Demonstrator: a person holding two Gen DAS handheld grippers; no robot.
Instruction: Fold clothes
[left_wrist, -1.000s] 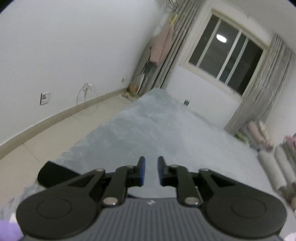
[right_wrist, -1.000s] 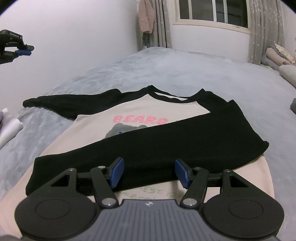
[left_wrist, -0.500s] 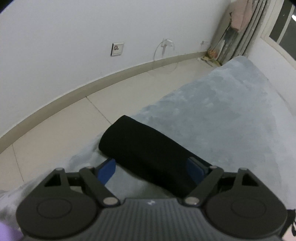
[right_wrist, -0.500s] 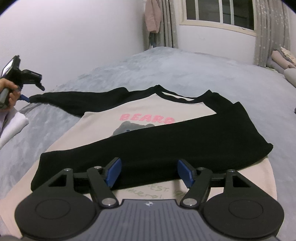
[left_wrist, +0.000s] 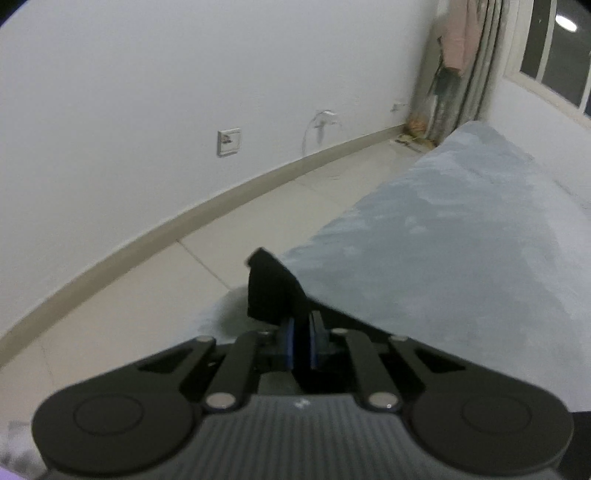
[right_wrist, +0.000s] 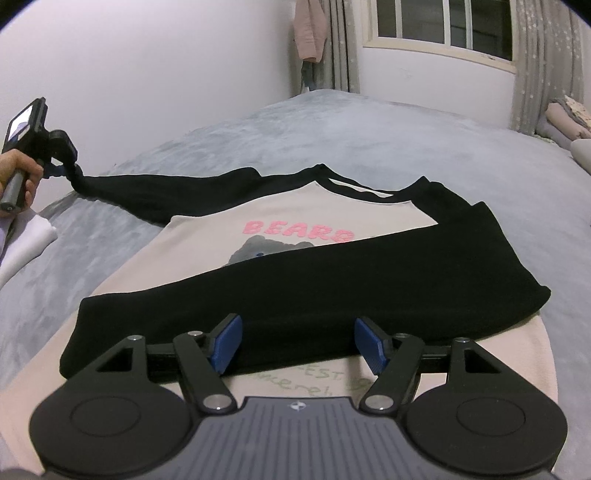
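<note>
A beige shirt (right_wrist: 192, 258) with black sleeves and pink "BEARS" lettering lies flat on the grey bed (right_wrist: 369, 147). Its right sleeve (right_wrist: 332, 280) is folded across the chest. My right gripper (right_wrist: 297, 339) hovers open just over that sleeve's lower edge, nothing pinched between its blue pads. The other black sleeve (right_wrist: 159, 192) stretches out to the bed's left edge. There my left gripper (right_wrist: 64, 171) has its jaws closing onto the cuff. In the left wrist view the blue pads press on the cuff (left_wrist: 271, 291) in my left gripper (left_wrist: 301, 325), and the cloth bunches up above the fingertips.
A hand (right_wrist: 18, 173) holds the left gripper's handle at the far left. White folded cloth (right_wrist: 22, 240) lies below it. The tiled floor (left_wrist: 147, 295) drops off beside the bed's left edge. Rolled bedding (right_wrist: 561, 118) sits at the far right, by the curtain.
My left gripper swung down to the sleeve's end, opened wide around the cuff, then closed on it and bunched it up. The right gripper has stayed put over the folded sleeve.
</note>
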